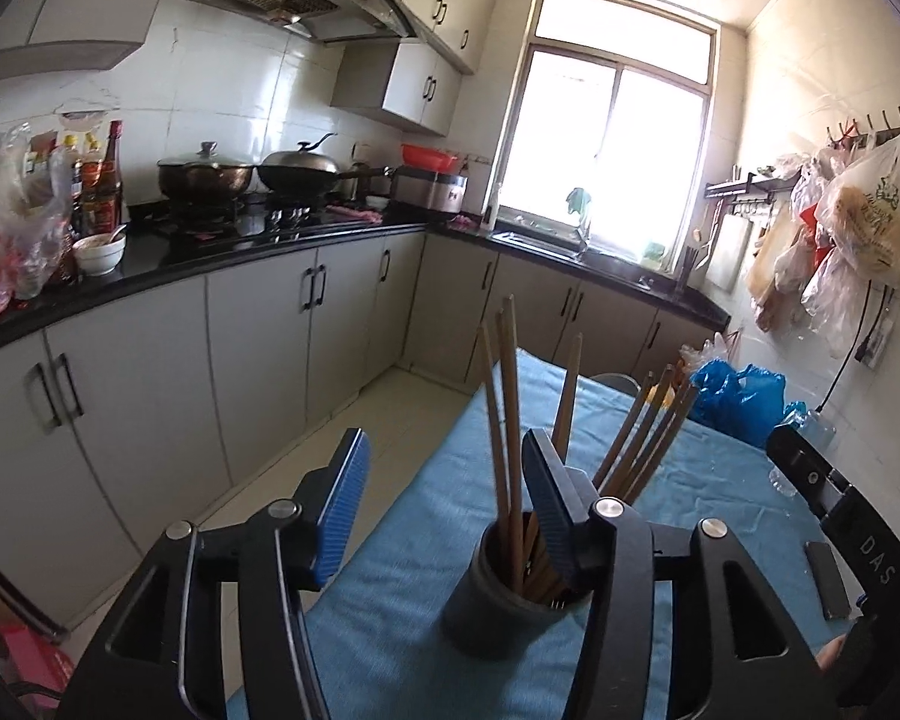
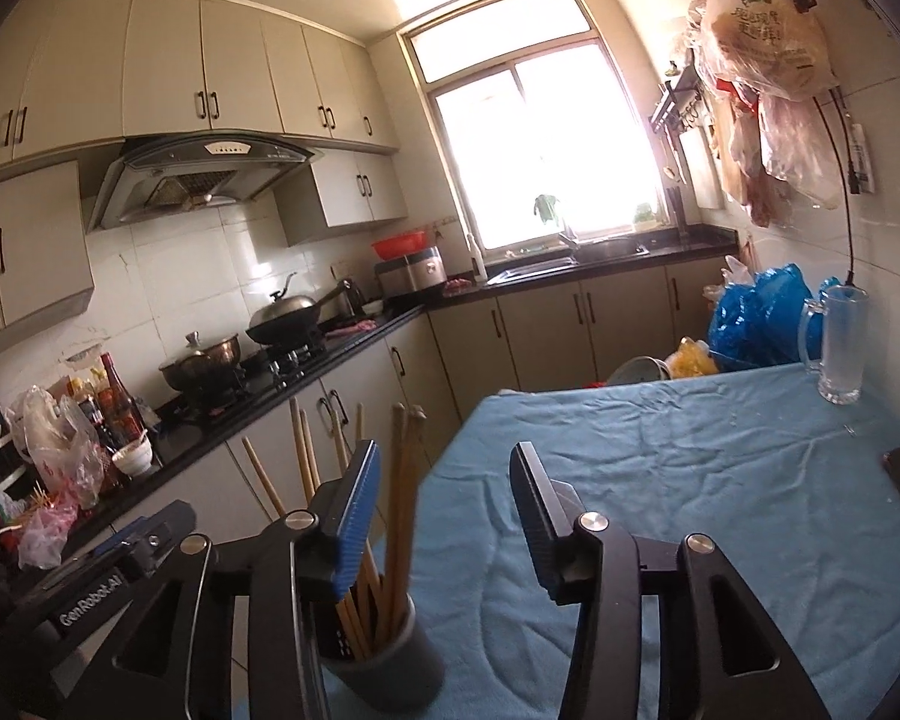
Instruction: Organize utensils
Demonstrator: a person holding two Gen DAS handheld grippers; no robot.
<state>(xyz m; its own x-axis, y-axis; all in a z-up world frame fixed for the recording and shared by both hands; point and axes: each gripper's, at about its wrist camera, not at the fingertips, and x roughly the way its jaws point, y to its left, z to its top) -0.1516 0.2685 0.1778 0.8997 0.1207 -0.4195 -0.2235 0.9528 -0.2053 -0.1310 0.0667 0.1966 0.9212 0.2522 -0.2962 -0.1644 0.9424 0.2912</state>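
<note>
A dark grey cup stands on the blue cloth near the table's left edge and holds several wooden chopsticks. My left gripper is open and empty; its right finger sits just in front of the cup's rim. In the right wrist view the same cup with the chopsticks stands low at the left, behind my left finger. My right gripper is open and empty above the cloth.
A glass mug stands at the table's far right. A black phone lies on the cloth. Blue plastic bags sit beyond the far edge. A black counter with pots runs along the left wall.
</note>
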